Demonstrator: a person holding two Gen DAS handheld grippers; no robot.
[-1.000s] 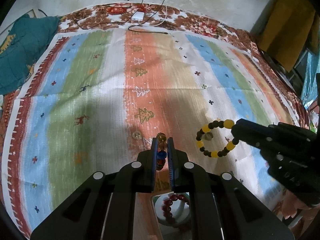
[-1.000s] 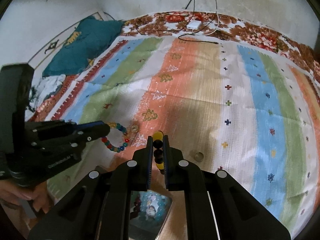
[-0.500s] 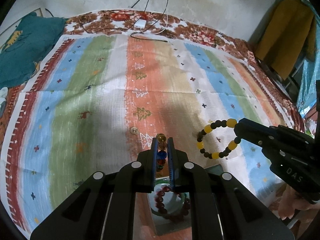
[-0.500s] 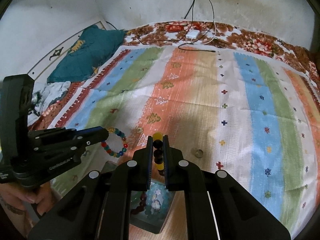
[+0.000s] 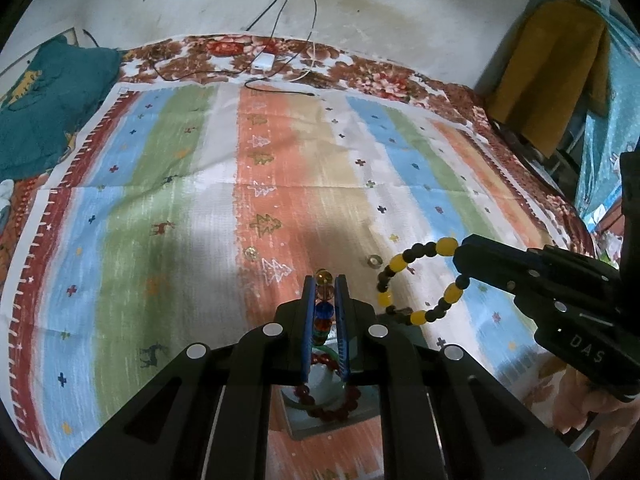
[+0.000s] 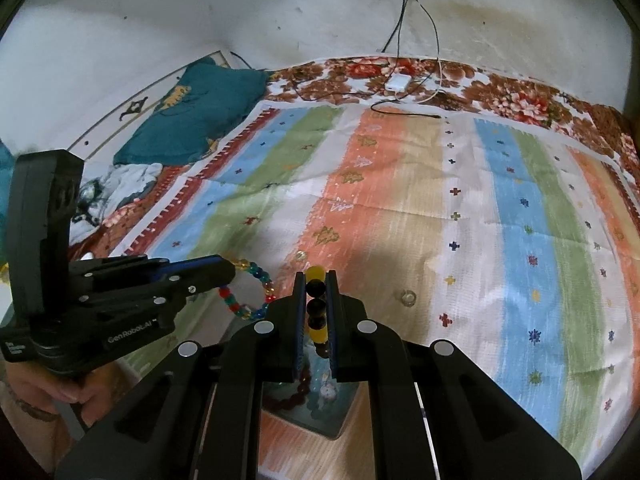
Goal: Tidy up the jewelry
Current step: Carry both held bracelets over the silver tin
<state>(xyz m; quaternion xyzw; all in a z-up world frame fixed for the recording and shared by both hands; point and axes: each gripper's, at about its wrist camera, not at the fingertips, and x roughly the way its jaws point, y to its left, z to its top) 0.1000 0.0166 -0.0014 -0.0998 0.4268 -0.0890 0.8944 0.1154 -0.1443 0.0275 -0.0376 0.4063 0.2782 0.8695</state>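
My left gripper (image 5: 324, 280) is shut on a multicoloured bead bracelet (image 5: 323, 300), which hangs as a loop in the right wrist view (image 6: 248, 292). My right gripper (image 6: 316, 280) is shut on a yellow-and-black bead bracelet (image 6: 316, 312), seen as a loop in the left wrist view (image 5: 420, 280). Both are held above the striped cloth (image 5: 180, 220). Below the grippers stands a glass box (image 5: 332, 412) holding a dark red bead bracelet (image 5: 328, 400) and a green bangle. It also shows in the right wrist view (image 6: 320, 404).
Two small rings lie on the cloth: one (image 5: 375, 260) near the yellow bracelet, one (image 5: 251, 253) on the orange stripe. A white charger with cables (image 5: 264, 62) lies at the far edge. A teal pillow (image 5: 44, 112) is far left.
Both grippers have risen and drawn back with their bracelets. The glass box with the red bracelet has come further into view beneath them.
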